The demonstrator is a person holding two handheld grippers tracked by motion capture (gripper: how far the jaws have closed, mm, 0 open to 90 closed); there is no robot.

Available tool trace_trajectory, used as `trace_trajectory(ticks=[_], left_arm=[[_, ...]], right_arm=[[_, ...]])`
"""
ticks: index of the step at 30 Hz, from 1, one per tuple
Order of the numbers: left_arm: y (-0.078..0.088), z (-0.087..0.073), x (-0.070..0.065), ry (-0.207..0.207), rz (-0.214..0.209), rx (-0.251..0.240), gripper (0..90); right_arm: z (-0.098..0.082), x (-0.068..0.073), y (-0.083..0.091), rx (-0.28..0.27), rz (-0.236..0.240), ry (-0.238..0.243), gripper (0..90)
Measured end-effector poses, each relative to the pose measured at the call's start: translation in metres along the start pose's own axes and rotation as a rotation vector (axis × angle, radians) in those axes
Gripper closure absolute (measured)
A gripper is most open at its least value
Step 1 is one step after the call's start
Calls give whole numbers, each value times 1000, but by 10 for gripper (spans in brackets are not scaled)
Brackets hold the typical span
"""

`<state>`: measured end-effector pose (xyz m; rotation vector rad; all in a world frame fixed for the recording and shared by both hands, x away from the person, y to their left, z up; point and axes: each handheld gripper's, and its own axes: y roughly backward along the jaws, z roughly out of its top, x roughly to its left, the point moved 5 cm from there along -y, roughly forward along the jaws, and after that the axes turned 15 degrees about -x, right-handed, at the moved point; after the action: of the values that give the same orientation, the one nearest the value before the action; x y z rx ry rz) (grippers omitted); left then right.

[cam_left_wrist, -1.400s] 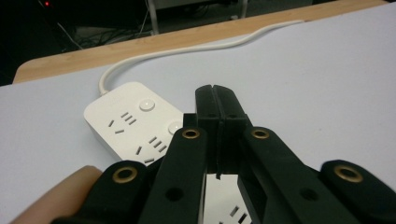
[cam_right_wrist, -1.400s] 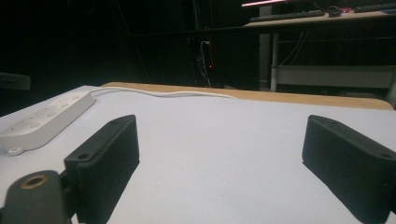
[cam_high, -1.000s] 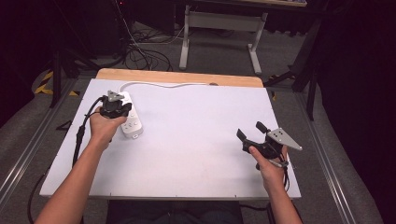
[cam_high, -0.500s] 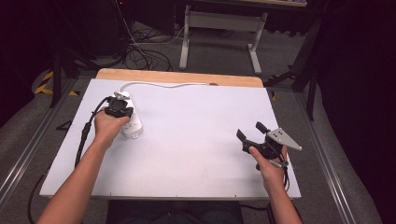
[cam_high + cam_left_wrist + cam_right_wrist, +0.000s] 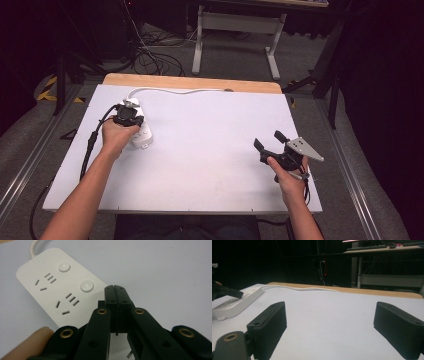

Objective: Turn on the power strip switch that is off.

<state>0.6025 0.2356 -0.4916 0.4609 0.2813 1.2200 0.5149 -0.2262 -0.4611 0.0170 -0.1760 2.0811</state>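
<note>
moved: left gripper (image 5: 115, 291) has edged forward along the power strip (image 5: 142, 131) since a second ago; right hand unchanged.
strip: flat at the table's (image 5: 210, 150) left-rear, white cord (image 5: 175, 91) running along the back edge.
left jaws: pressed together, nothing between, tips over the strip beside the nearer round button (image 5: 87, 285).
right gripper (image 5: 272, 142): spread wide, empty, well apart at front-right.
risk: closed tips likely miss or skid off the button; an off-centre push could shove the unanchored strip.

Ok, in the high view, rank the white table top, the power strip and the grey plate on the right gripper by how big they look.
1. White table top, by far the largest.
2. Power strip, though the left hand and left gripper cover part of it.
3. Grey three-cornered plate on the right gripper; it looks close to the strip's visible part, so this order is unsure.
</note>
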Motion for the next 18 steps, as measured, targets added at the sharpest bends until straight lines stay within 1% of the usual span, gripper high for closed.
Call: trace_trajectory(ticks=[1, 2, 3, 4, 5, 6, 7, 8, 9, 10, 12, 13, 14, 15, 16, 17, 18], left_arm=[[0, -1, 0, 7, 0, 2, 900], [0, -1, 0, 2, 2, 2, 900], [1, -1, 1, 0, 16, 9, 900], [1, -2, 2, -16, 43, 16, 900], [1, -2, 3, -16, 55, 19, 900], [2, -2, 5, 5, 47, 18, 900], [2, -3, 7, 36, 22, 10, 900], [3, -3, 8, 51, 13, 4, 900], [3, -4, 9, 56, -1, 1, 900], [4, -4, 9, 50, -4, 2, 900], [3, -4, 9, 40, 4, -6, 900], [3, -3, 9, 43, -1, -15, 900], [3, -1, 8, 60, -15, -29, 900], [4, 0, 7, 57, -16, -36, 900], [4, 1, 4, 61, -26, -34, 900], [2, -1, 3, 54, -35, -17, 900], [2, -1, 2, 53, -35, -19, 900]], right_arm=[[0, 0, 0, 0, 0, 0, 118], [0, 0, 0, 0, -1, 1, 118], [1, 0, 0, -1, -1, 0, 119], [1, 0, 0, -1, -1, 0, 119], [1, 0, 1, -3, -2, 0, 119], [1, 0, 1, -5, -3, -2, 119], [1, 0, 1, -5, -3, -2, 119], [2, 0, 1, -5, -3, -2, 119], [2, 0, 1, -6, -4, -5, 119], [2, 0, 1, -6, -4, -5, 119], [2, 0, 1, -7, -2, -1, 119], [2, 0, 1, -7, -2, -1, 119], [2, 0, 0, -7, -1, -1, 119], [2, 0, 0, -5, -1, 0, 119], [1, -1, 0, -4, -1, 0, 119], [1, -1, 0, 1, -2, 0, 119], [1, -1, 0, 1, -2, 0, 119]])
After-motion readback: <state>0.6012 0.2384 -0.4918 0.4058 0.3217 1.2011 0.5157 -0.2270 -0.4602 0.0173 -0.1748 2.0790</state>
